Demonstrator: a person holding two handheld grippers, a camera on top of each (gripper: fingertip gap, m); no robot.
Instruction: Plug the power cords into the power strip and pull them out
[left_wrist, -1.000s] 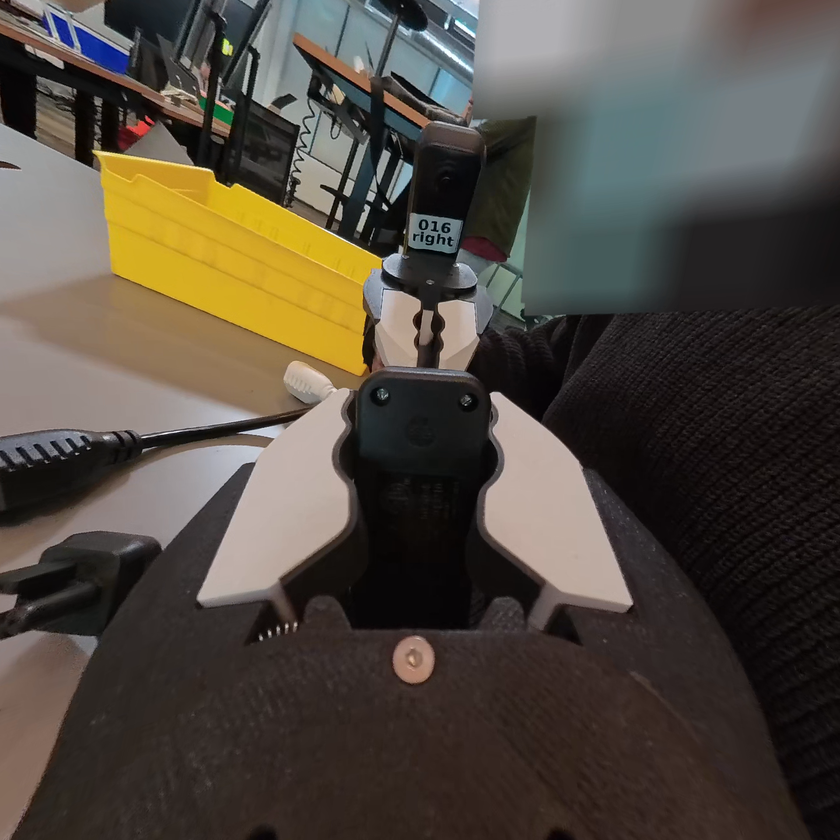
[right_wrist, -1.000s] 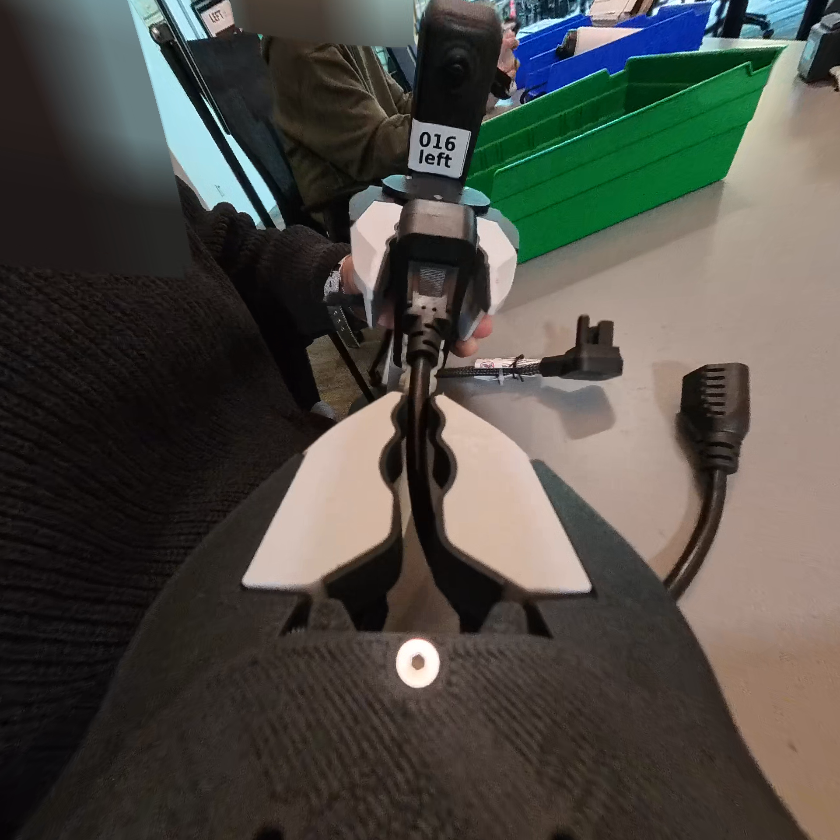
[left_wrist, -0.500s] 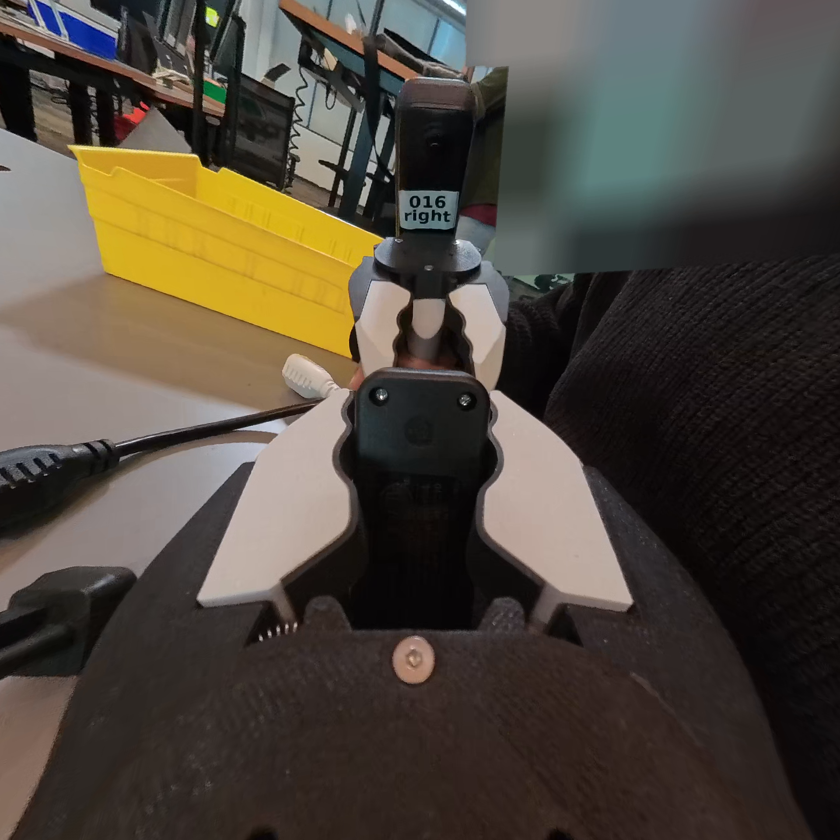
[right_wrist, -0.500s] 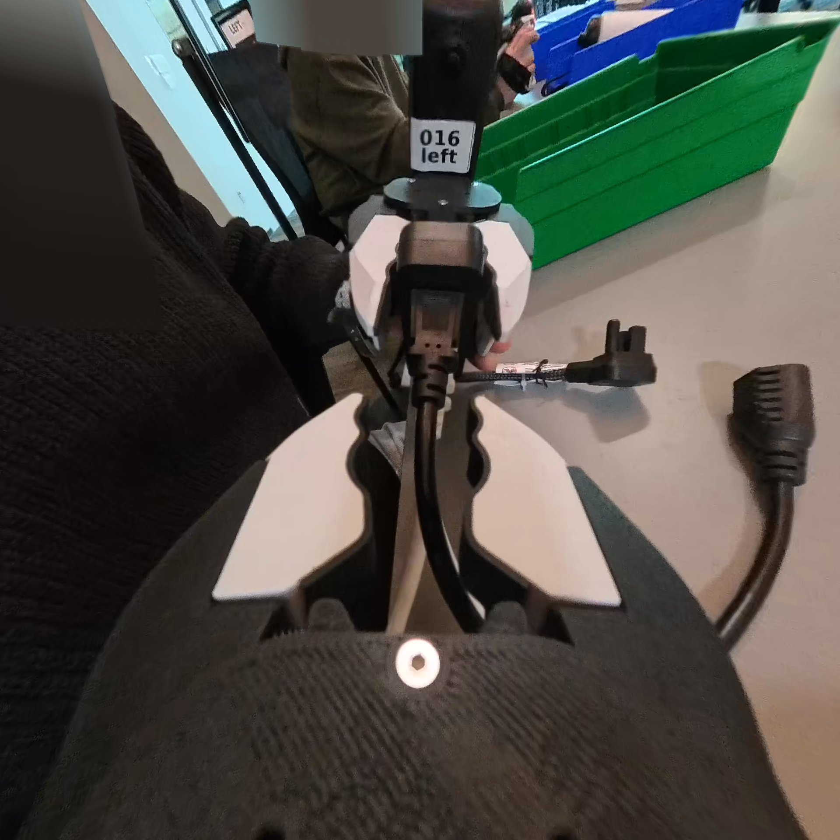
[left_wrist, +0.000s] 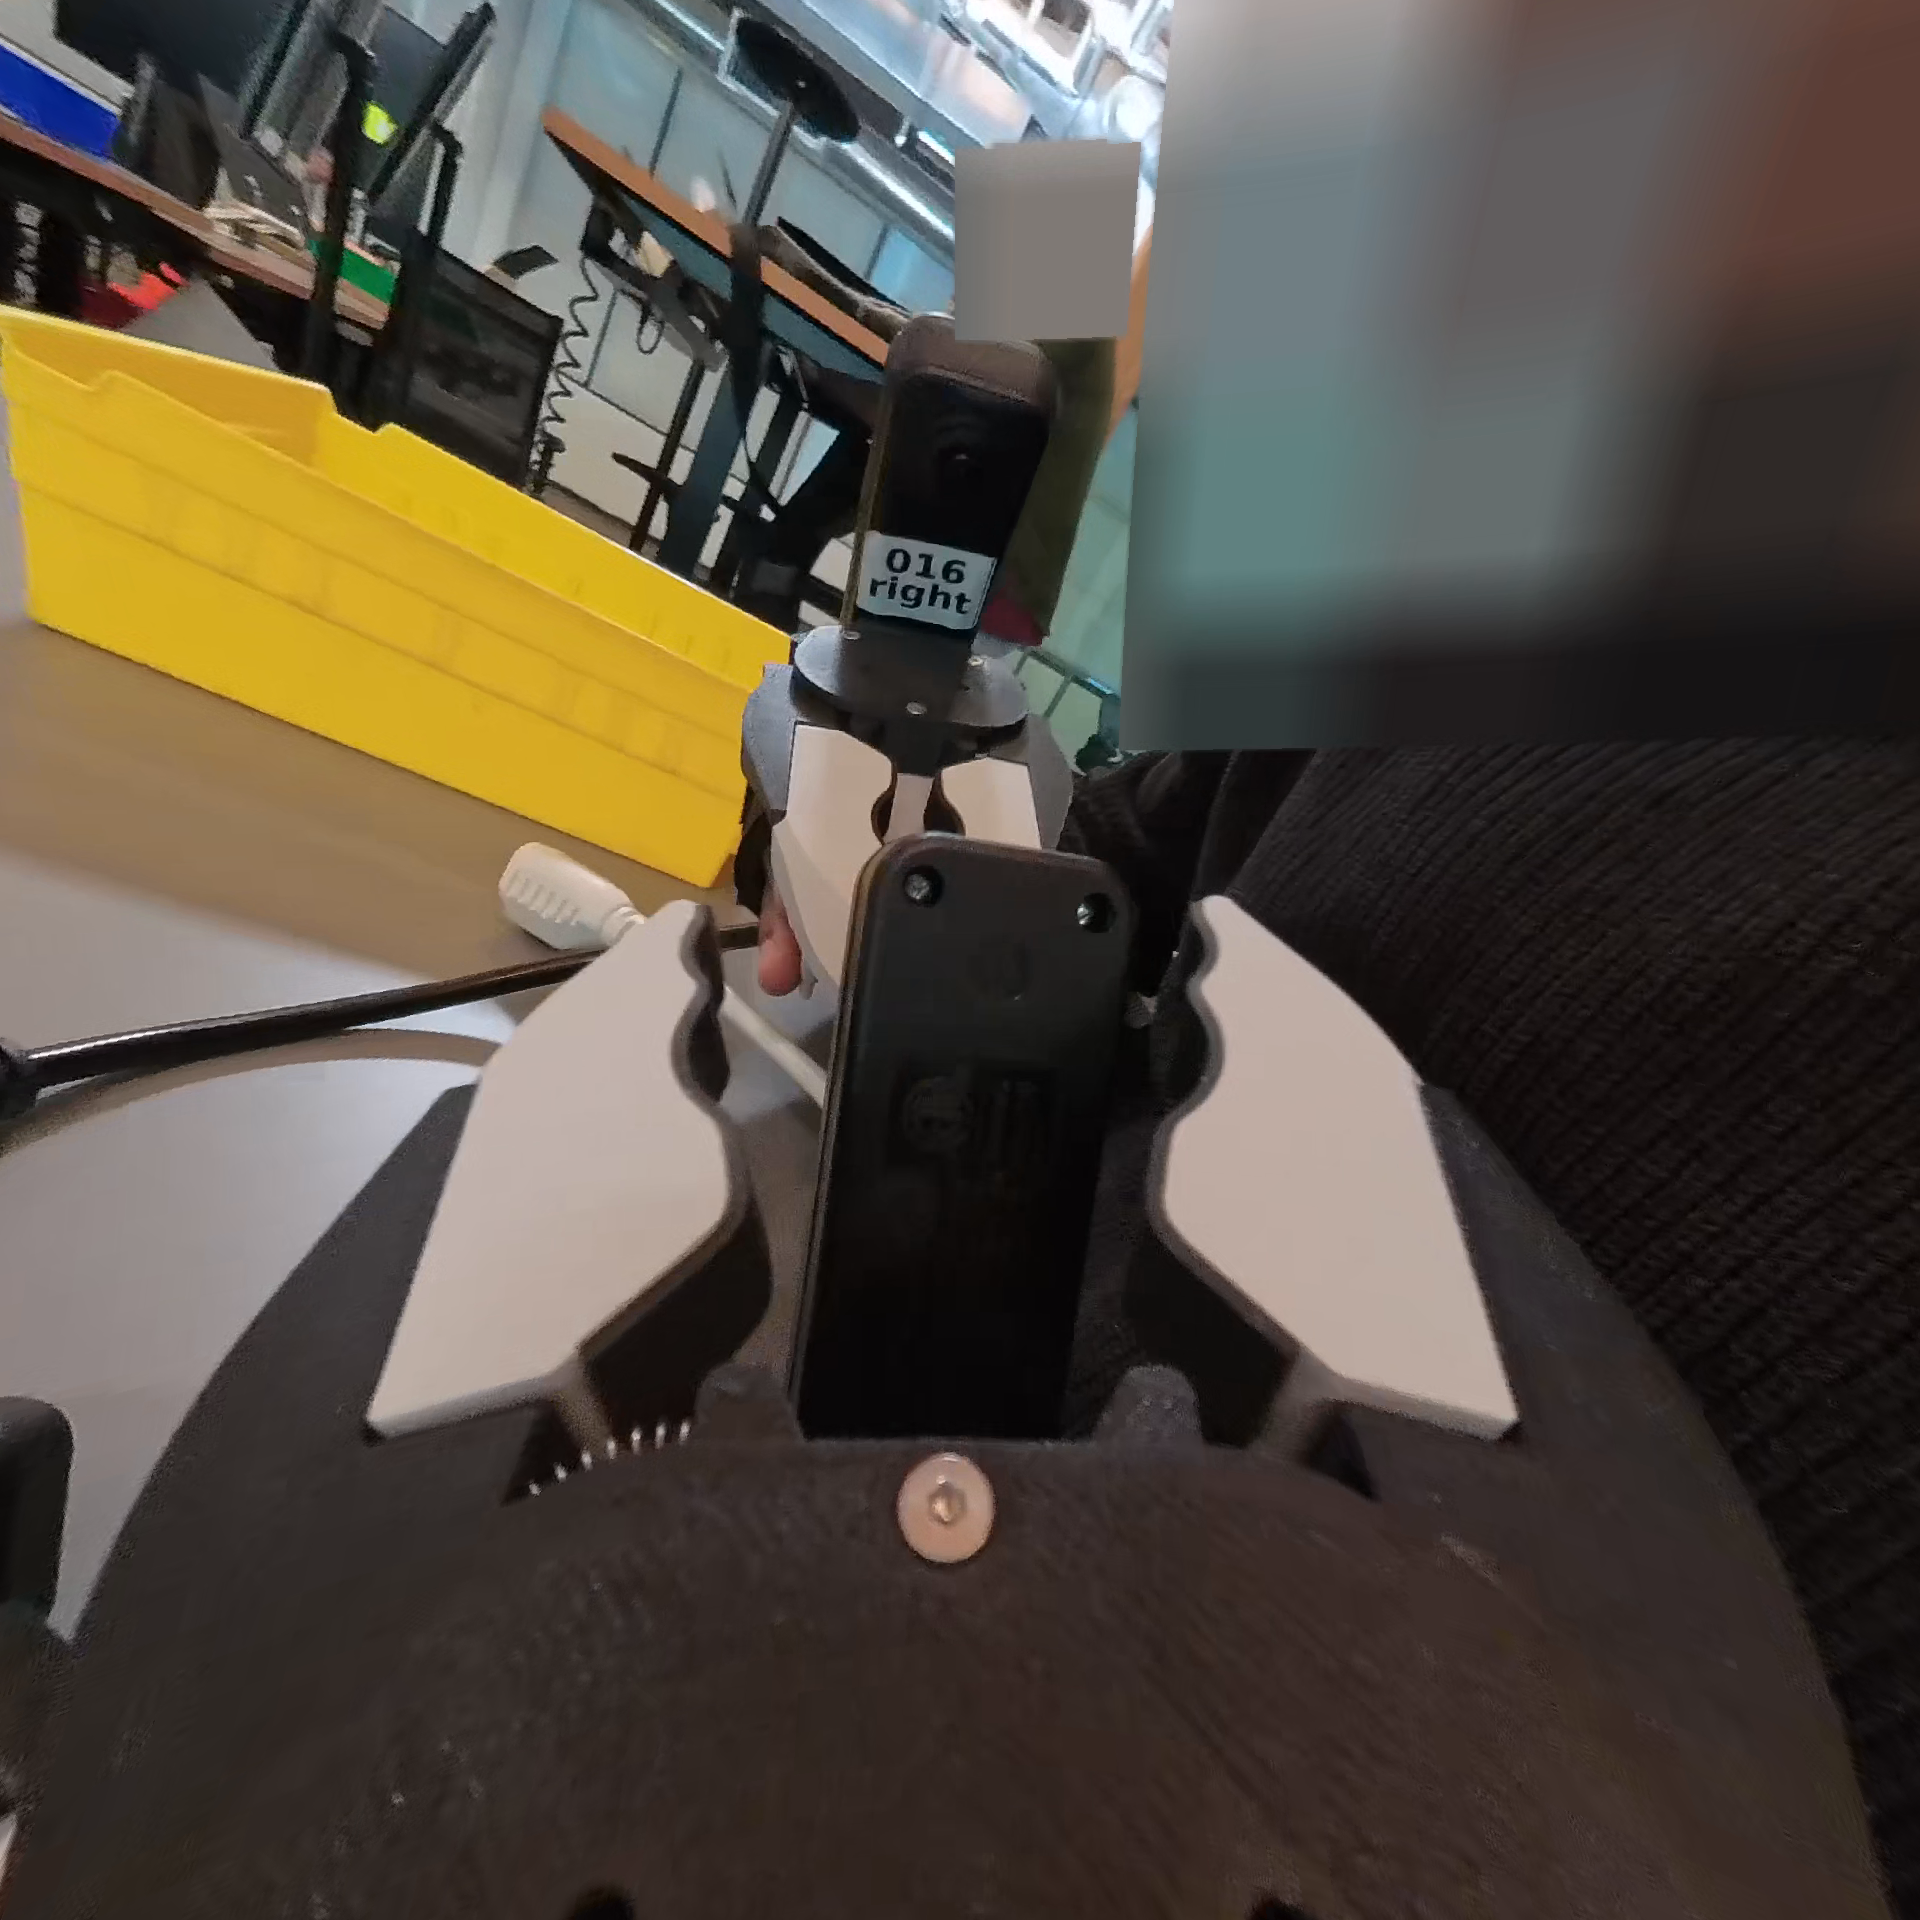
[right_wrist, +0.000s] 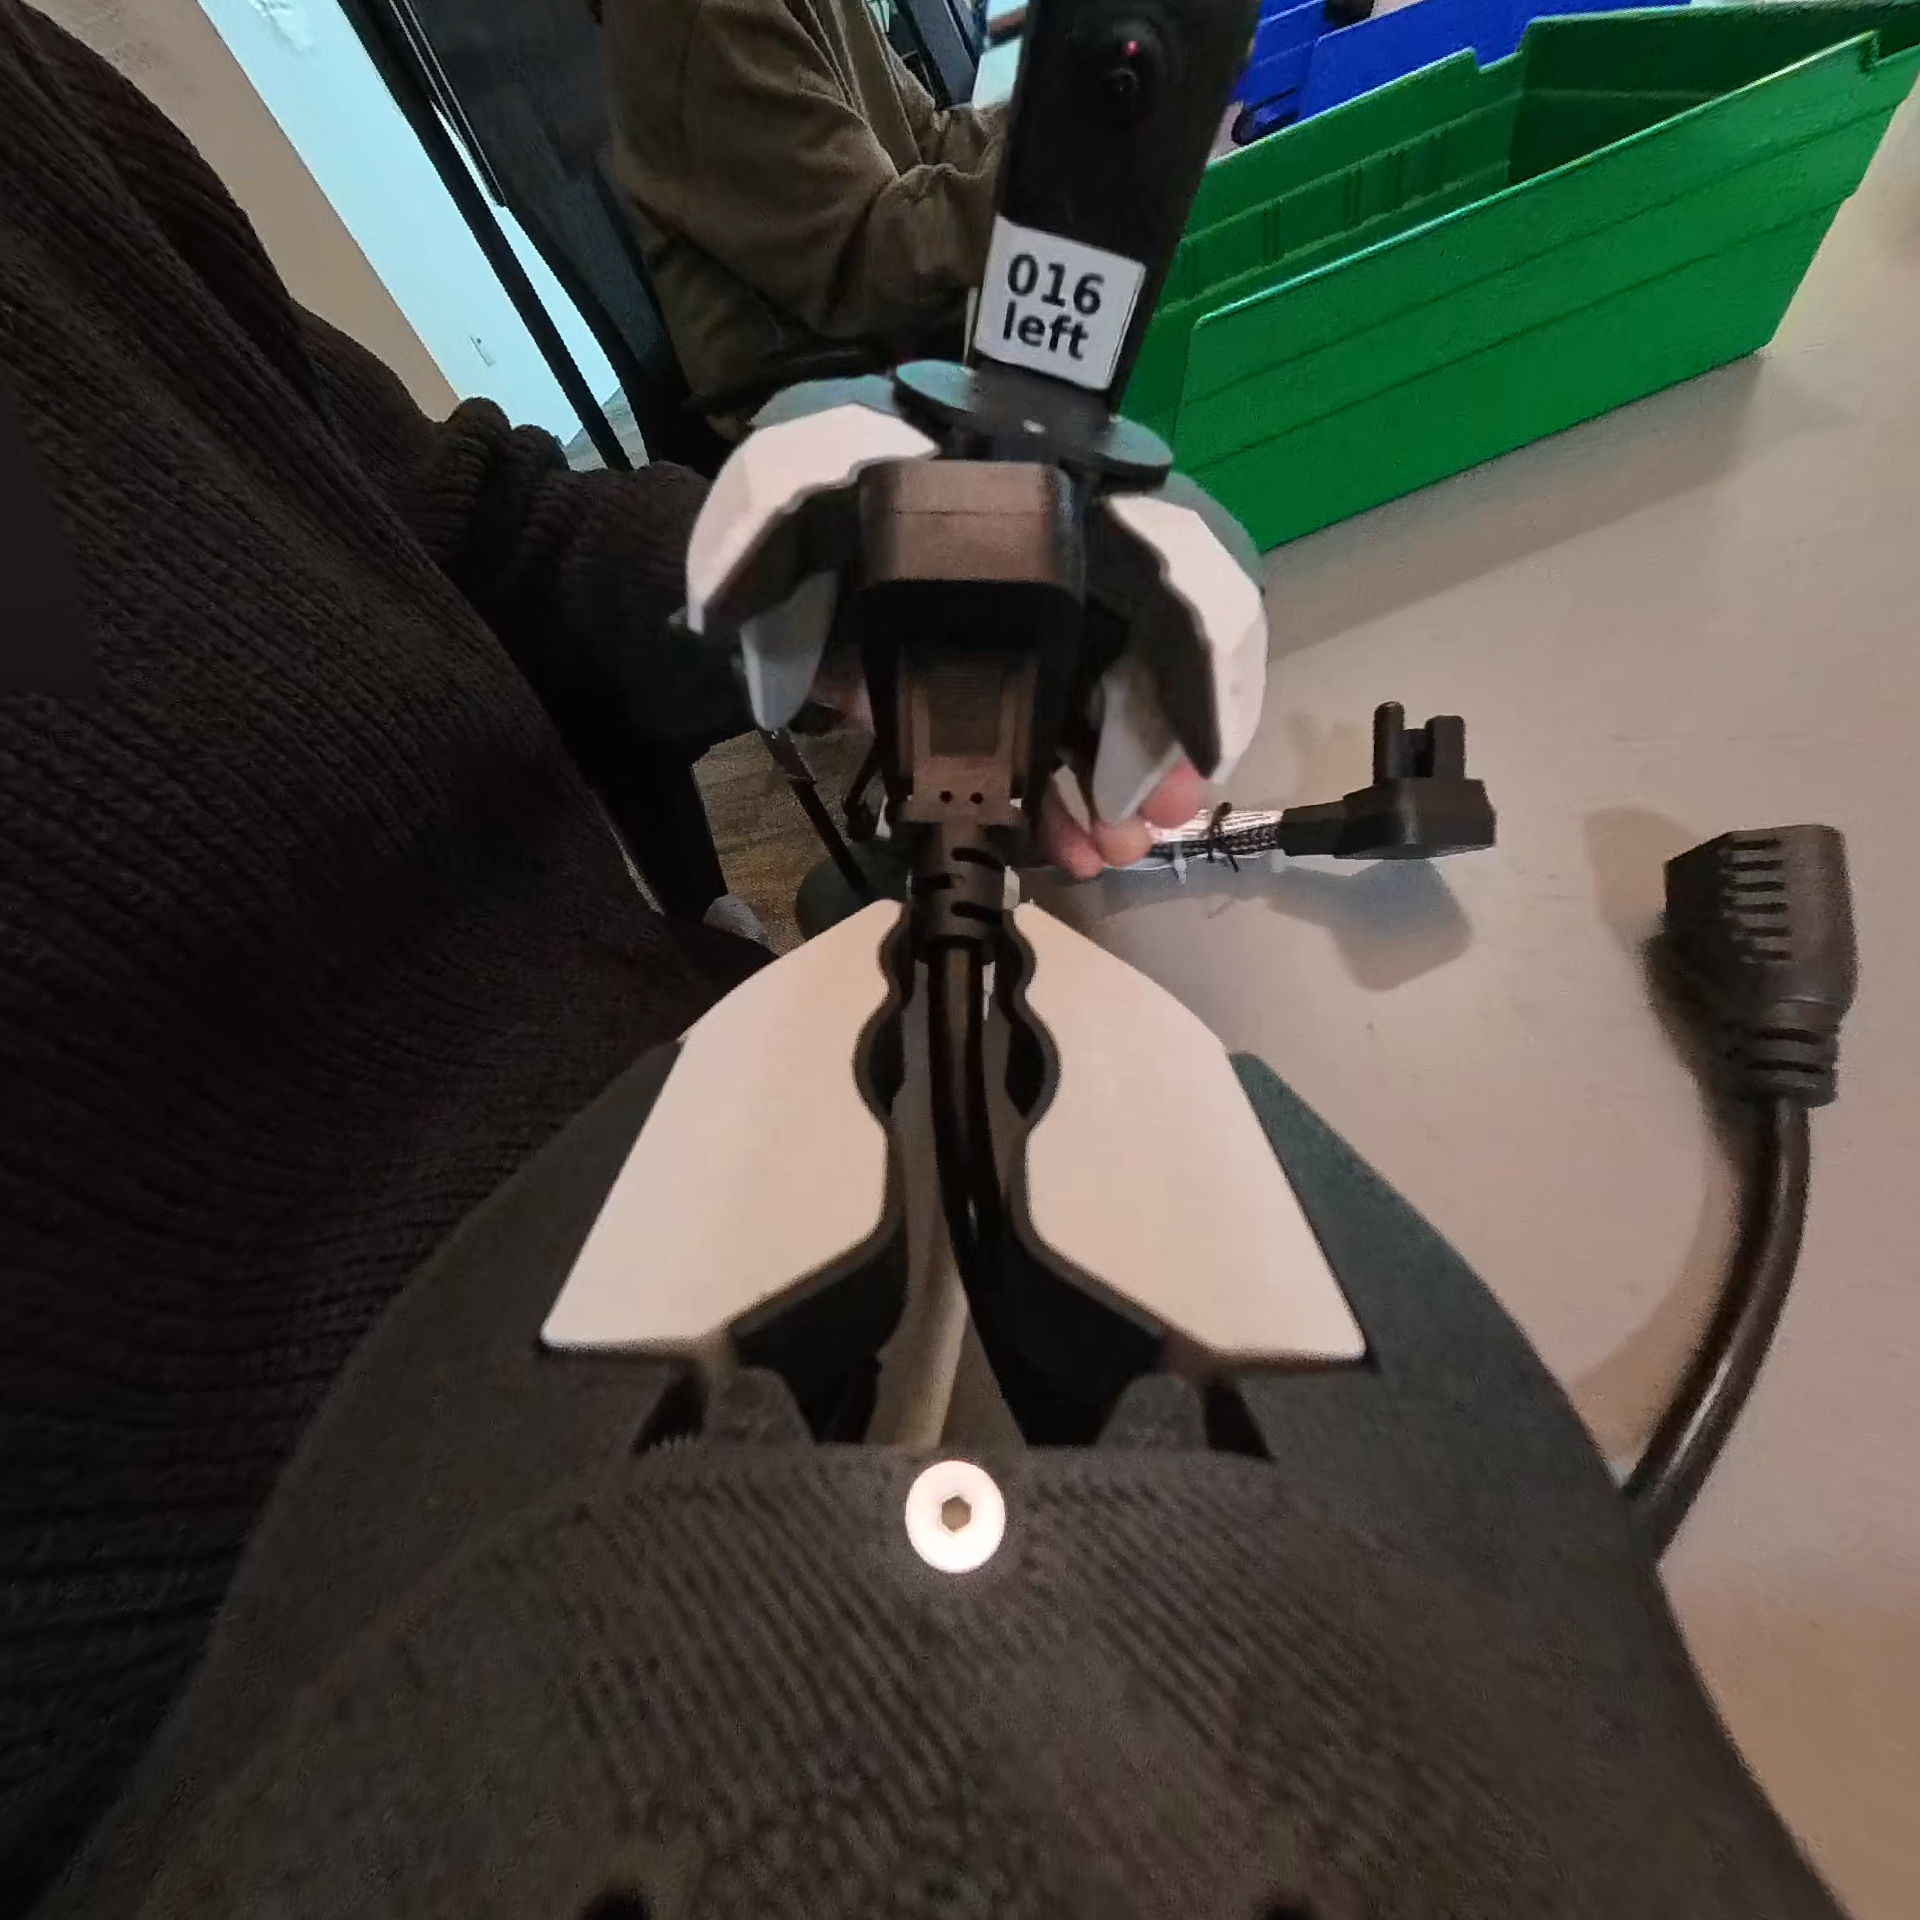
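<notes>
In the left wrist view my left gripper (left_wrist: 940, 935) is open, its white fingers (left_wrist: 623, 1091) standing clear on both sides of the black power strip (left_wrist: 966, 1164), which lies lengthwise between them. My right gripper (right_wrist: 956, 925) is shut on a black power cord (right_wrist: 961, 1122) just behind its plug (right_wrist: 956, 727). That plug sits in the end of the power strip (right_wrist: 966, 530). The two grippers face each other closely; the right gripper also shows in the left wrist view (left_wrist: 914, 821). The strip's sockets are hidden.
A yellow bin (left_wrist: 364, 623), a white plug (left_wrist: 561, 904) and a black cable (left_wrist: 312, 1029) lie on the table to the left. A green bin (right_wrist: 1455, 343), a black angled plug (right_wrist: 1403, 821) and a black cord connector (right_wrist: 1756, 935) lie to the right. A dark knitted sleeve (right_wrist: 260, 831) is close by.
My left gripper's jaws have opened off the power strip. My right gripper opened, slid up the cord toward the plug and shut again; the grippers are closer together.
</notes>
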